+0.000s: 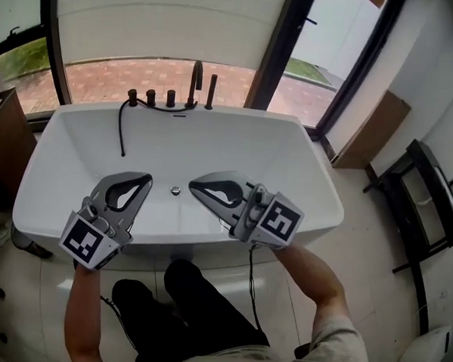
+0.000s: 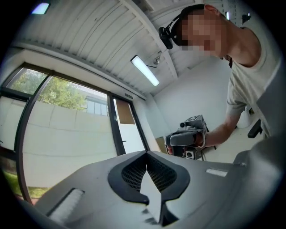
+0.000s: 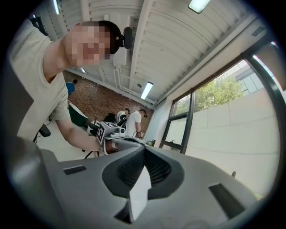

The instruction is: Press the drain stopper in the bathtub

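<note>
The drain stopper (image 1: 176, 190) sits in the bathtub (image 1: 307, 162) floor, between the left gripper (image 1: 145, 180) and right gripper (image 1: 194, 184), both clenched on nothing. It looks like small, rigid, slick metal, so press squarely on its top.

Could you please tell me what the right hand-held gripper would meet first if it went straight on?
Probably the left hand-held gripper, which faces it above the tub; the line may pass just beside it, as depth is unclear.

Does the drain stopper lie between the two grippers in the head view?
Yes, the drain stopper shows in the gap between the left gripper and the right gripper.
</note>
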Tool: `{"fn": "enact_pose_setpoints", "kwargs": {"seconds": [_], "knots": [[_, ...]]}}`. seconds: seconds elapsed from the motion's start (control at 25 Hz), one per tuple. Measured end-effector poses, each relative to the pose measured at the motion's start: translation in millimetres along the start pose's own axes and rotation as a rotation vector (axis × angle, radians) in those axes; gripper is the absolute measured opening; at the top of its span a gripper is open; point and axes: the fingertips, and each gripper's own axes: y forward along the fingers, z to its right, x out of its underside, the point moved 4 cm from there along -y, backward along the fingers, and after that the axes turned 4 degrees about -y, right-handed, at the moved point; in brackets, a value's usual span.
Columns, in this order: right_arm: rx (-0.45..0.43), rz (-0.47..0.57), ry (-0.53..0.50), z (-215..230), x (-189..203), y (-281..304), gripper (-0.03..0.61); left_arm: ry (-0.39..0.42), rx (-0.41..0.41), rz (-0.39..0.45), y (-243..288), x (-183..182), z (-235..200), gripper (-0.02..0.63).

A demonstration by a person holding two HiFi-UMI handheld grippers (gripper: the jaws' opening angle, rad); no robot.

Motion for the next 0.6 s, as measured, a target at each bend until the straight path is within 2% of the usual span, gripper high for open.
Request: {"fn": "enact_pose_setpoints", "kwargs": {"seconds": [0.2,0.36,0.6], "knots": [[-0.015,0.028,-0.081,-42,-70,-38,0.000,0.076,0.024,-0.002,-16,-79,58,0.003],[-0.036,0.095,-0.129,-75,-123,-65,0.000,0.110,0.050,0.055,-27,-132,106,0.003],[-0.098,0.190,-0.234,-138,-186,-97,0.000,0.129,0.133,0.126,-47,-182,179,0.003]]}}
